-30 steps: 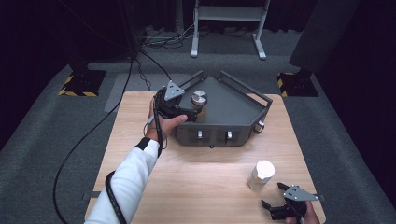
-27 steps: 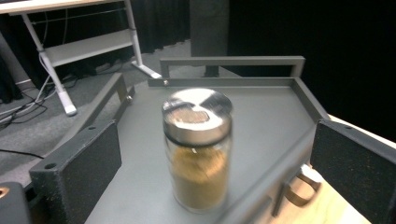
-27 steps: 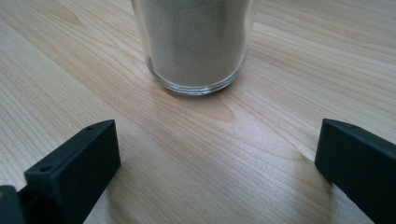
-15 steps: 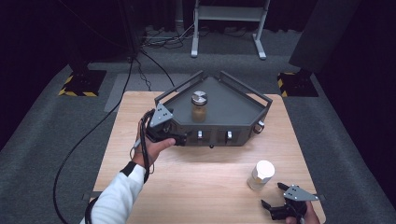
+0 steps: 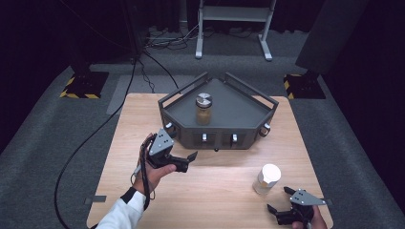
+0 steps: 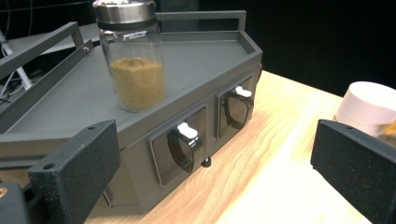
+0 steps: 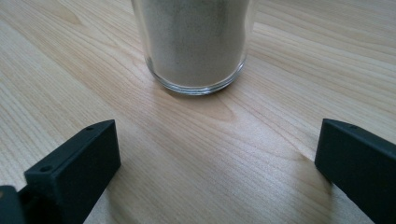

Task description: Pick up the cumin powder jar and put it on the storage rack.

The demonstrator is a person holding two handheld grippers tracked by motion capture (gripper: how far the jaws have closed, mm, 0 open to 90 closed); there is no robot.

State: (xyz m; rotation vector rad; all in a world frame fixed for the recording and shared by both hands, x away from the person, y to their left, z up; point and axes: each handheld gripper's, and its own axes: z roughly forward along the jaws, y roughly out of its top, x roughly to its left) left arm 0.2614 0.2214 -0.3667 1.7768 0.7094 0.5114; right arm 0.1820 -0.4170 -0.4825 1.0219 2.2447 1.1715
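A glass jar of brown powder with a silver lid stands upright on the dark grey angular rack at the table's far middle. My left gripper hovers open in front of the rack's left corner, a short way off, holding nothing. In the left gripper view the brown jar stands beyond the wide-apart jaws. A white-lidded jar of pale powder stands on the wood at the near right. My right gripper lies open just in front of it, and the pale jar shows close ahead between its jaws.
The rack's front wall carries two black latches with white tabs. Bare wooden tabletop stretches between the two grippers. The white-lidded jar shows at the right of the left gripper view. Dark carpet, cables and a stand lie beyond the table.
My left gripper has drawn back from beside the brown jar on the rack, toward the person and down to the table's near left. The jar stays on the rack. The right gripper holds still.
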